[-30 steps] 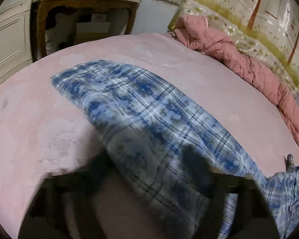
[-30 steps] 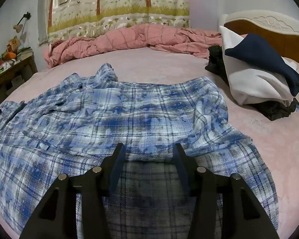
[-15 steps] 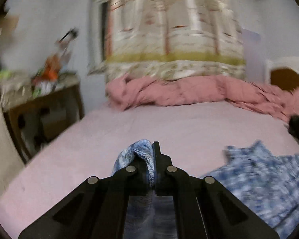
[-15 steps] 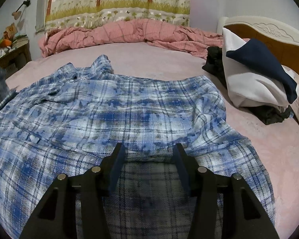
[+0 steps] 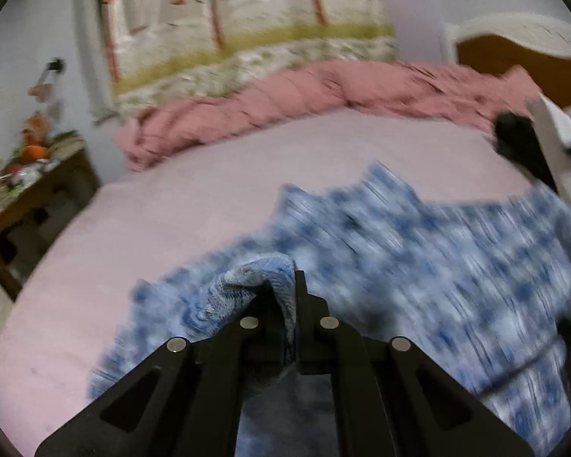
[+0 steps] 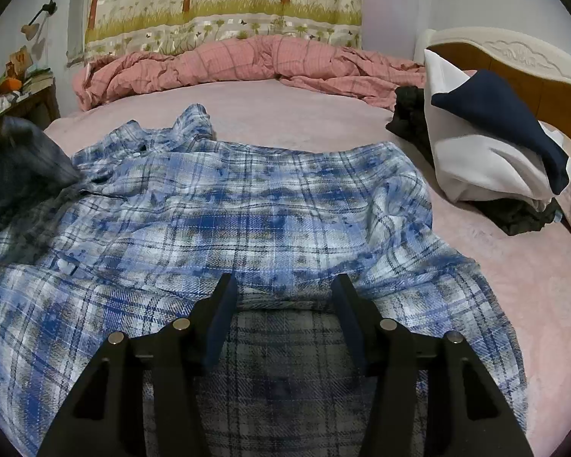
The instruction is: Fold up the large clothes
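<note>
The blue plaid shirt (image 6: 247, 205) lies spread across the near half of the bed (image 6: 285, 103), collar toward the far edge, where a pink quilt (image 6: 247, 61) is bunched. The left tongs (image 5: 291, 297) are clamped on a fold of the shirt, lifted above the rest. The right tongs (image 6: 283, 297) stand wide over the shirt's near hem, gripping nothing. Folded clothes (image 6: 491, 144) sit by the headboard (image 6: 514, 53).
</note>
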Demonstrator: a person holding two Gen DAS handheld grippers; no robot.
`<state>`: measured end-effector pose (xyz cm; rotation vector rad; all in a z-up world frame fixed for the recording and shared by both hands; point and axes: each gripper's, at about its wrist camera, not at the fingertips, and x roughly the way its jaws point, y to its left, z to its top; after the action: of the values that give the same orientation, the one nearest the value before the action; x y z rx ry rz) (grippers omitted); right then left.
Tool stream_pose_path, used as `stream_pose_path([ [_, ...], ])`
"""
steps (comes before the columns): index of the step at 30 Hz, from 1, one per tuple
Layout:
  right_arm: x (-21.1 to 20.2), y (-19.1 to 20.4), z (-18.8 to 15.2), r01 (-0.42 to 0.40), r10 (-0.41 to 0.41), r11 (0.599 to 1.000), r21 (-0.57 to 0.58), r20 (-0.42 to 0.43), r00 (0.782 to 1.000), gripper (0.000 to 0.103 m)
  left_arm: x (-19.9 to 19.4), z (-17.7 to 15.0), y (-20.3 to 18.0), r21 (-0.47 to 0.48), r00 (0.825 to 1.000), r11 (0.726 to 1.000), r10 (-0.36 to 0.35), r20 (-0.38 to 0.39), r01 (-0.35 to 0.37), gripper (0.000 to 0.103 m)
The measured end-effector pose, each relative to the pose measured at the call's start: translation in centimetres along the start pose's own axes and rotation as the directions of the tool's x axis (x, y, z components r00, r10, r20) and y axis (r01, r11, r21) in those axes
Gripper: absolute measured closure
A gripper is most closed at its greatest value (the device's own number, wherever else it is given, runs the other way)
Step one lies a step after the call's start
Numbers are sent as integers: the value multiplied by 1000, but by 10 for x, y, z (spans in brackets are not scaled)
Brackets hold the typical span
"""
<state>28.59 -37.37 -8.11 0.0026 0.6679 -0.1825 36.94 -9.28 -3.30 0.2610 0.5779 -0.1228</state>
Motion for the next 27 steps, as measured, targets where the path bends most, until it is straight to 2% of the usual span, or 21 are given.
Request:
stream_pose_path([
  [2,0,-1,0,-9,9,1000,7,-1,1000,48,2,-20,-8,-4,995,997,-82,-59,82,88],
  [4,1,-1,0,-15,15,1000,11,-2,1000,47,-2,-36,-8,-10,988,992,-128,-91,128,57],
  [8,1,-1,-1,-14,14,1000,11,-2,1000,47,-35,-51,14,-24,991,991,-129,-25,128,50],
  [10,1,-1,0,-13,13,1000,11,-2,1000,47,-54,-54,30,-5,998,998,-61,33,61,36],
  [11,1,-1,-1,-13,13,1000,11,-2,1000,47,-62,-54,38,6,997,1000,15,81,-15,34],
  [13,1,-1,0,-9,9,1000,9,-2,1000,46,-73,-51,65,-25,972,984,179,155,-177,34],
  [15,2,0,0,1,-1,1000,-1,-5,1000,46,-71,-45,97,-82,955,967,251,156,-241,34],
  [17,2,3,0,16,-16,1000,-17,-5,1000,46,-59,-42,129,-141,945,947,304,121,-287,34],
  [19,1,7,1,33,-33,999,-44,-5,999,46,-42,-48,157,-197,944,932,322,69,-303,34],
  [21,-3,17,8,50,-50,994,-95,3,999,46,-24,-64,176,-275,961,926,277,26,-259,38],
  [23,-17,33,20,75,-63,985,-153,76,995,46,-6,-82,193,-348,985,922,169,-32,-170,46],
  [24,-25,42,26,65,-48,984,-166,105,993,46,1,-87,200,-376,992,918,111,-62,-126,49],
  [25,-36,54,37,15,7,984,-176,124,992,46,5,-88,205,-404,995,911,56,-77,-83,50],
  [27,-48,79,53,-109,135,971,-212,111,985,46,9,-88,208,-429,997,902,12,-80,-45,52],
])
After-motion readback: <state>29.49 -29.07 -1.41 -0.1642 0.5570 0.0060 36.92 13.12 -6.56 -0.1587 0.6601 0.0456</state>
